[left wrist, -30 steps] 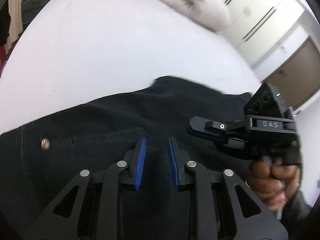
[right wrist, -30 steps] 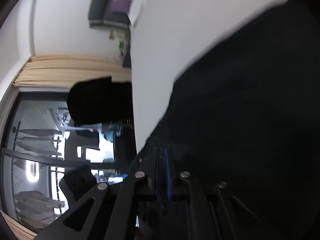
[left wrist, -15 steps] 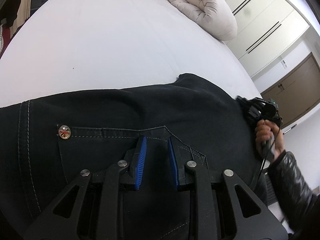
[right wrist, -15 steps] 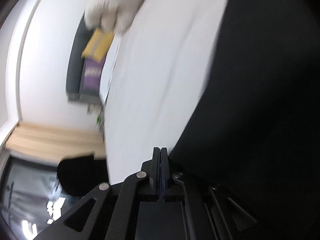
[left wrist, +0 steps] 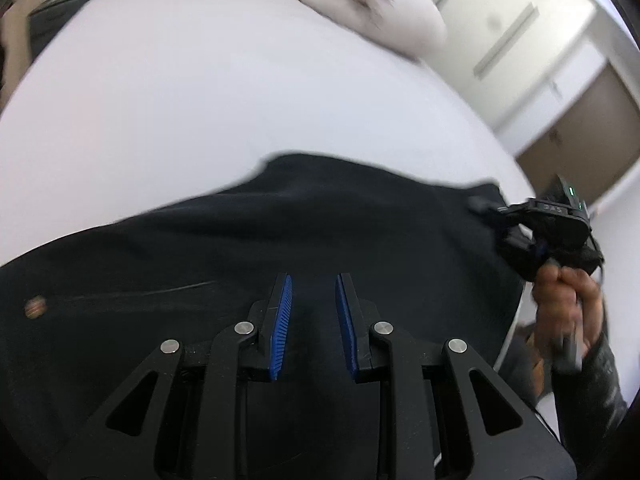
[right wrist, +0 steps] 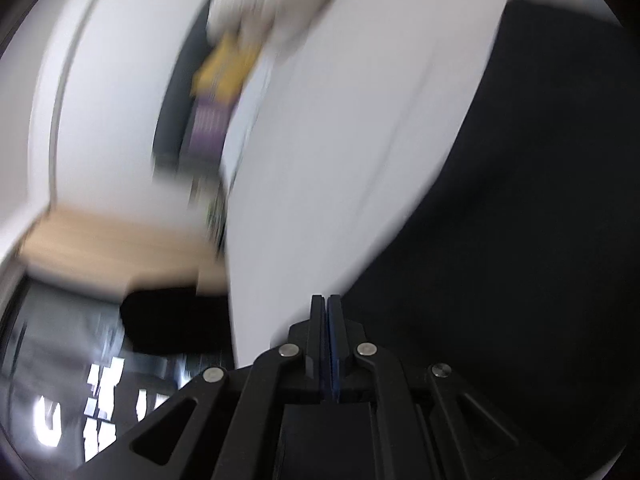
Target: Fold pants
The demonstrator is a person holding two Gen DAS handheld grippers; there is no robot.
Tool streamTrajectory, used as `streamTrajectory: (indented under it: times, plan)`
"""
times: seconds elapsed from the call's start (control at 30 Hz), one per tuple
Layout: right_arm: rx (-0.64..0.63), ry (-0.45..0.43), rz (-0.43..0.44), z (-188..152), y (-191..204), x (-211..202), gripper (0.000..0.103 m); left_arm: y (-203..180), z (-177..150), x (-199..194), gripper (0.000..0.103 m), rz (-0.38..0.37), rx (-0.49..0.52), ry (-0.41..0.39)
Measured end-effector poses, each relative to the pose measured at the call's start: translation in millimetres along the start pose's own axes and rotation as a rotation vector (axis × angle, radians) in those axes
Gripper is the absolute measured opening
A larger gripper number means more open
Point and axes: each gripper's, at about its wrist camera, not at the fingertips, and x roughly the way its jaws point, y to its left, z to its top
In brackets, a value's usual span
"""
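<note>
Black pants (left wrist: pixel 320 232) lie spread on a white bed (left wrist: pixel 200 92), with a metal rivet (left wrist: pixel 35 306) at the left. My left gripper (left wrist: pixel 312 284) is open with its blue pads just above the fabric, holding nothing. My right gripper (left wrist: pixel 500 210) shows at the right edge of the pants in the left wrist view, held by a hand. In the right wrist view my right gripper (right wrist: pixel 327 300) has its jaws pressed together beside the pants (right wrist: pixel 520 240); no fabric shows between them. Both views are blurred by motion.
A folded pale duvet (left wrist: pixel 368 8) lies at the far end of the bed. White wardrobe doors (left wrist: pixel 520 32) and a brown door (left wrist: pixel 580 128) stand at the right. A yellow and purple cushion (right wrist: pixel 220 92) and a dark window (right wrist: pixel 80 360) show beyond the bed (right wrist: pixel 340 140).
The left gripper view has shifted so the rivet sits further left and lower. The right gripper has swung along the pants' right edge; its view rotated toward the room.
</note>
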Motion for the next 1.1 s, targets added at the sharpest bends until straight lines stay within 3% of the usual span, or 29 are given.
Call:
streamTrajectory:
  times: [0.07, 0.13, 0.27, 0.33, 0.4, 0.5, 0.57, 0.63, 0.67, 0.73, 0.8, 0.87, 0.9, 0.97, 1.03, 1.1]
  plan:
    - [0.003, 0.042, -0.061, -5, -7, 23, 0.005, 1, 0, 17, 0.022, 0.032, 0.004, 0.05]
    - [0.085, 0.006, -0.039, 11, -26, 21, 0.0, 13, -2, 17, 0.022, 0.009, -0.039, 0.039]
    - [0.094, -0.19, -0.182, 70, -53, -34, 0.0, 39, -8, 9, 0.022, -0.005, -0.101, -0.005]
    - [0.191, -0.269, -0.171, 103, -86, -69, 0.0, 43, -11, 9, 0.022, -0.022, -0.122, -0.015]
    - [0.16, -0.39, -0.291, 129, -90, -101, 0.0, 39, -12, 10, 0.022, -0.006, -0.103, -0.02]
    - [0.201, -0.522, -0.403, 147, -96, -145, 0.0, 38, -17, 8, 0.022, -0.007, -0.1, -0.026]
    - [0.221, -0.568, -0.35, 133, -82, -165, 0.005, 38, -18, 7, 0.022, -0.004, -0.108, -0.029]
    - [0.126, -0.496, -0.243, 105, -65, -174, 0.005, 24, -18, 3, 0.022, 0.042, -0.085, -0.031]
    - [0.07, -0.408, -0.169, 77, -54, -164, 0.005, 14, -16, 1, 0.022, 0.045, -0.06, -0.04]
    - [-0.009, -0.227, -0.059, 25, -29, -121, 0.005, -12, -11, -2, 0.022, 0.042, 0.02, -0.06]
    - [-0.055, -0.026, 0.001, -33, -10, -63, 0.005, -25, -13, 6, 0.022, 0.098, 0.086, -0.032]
    - [-0.045, 0.133, 0.007, -79, -7, -4, 0.005, -15, -20, 9, 0.022, 0.104, 0.042, 0.002]
    - [-0.039, 0.143, -0.016, -93, -10, 13, 0.0, -3, -24, 3, 0.022, 0.08, -0.003, -0.01]
    - [-0.051, 0.096, -0.004, -92, -10, 19, 0.0, 18, -29, -14, 0.022, 0.067, -0.07, -0.034]
    - [-0.01, 0.065, -0.022, -73, -15, 10, 0.0, 36, -36, -32, 0.022, 0.105, -0.087, -0.059]
    - [0.018, -0.011, -0.054, -56, -18, 8, 0.0, 59, -46, -47, 0.022, 0.082, -0.145, -0.087]
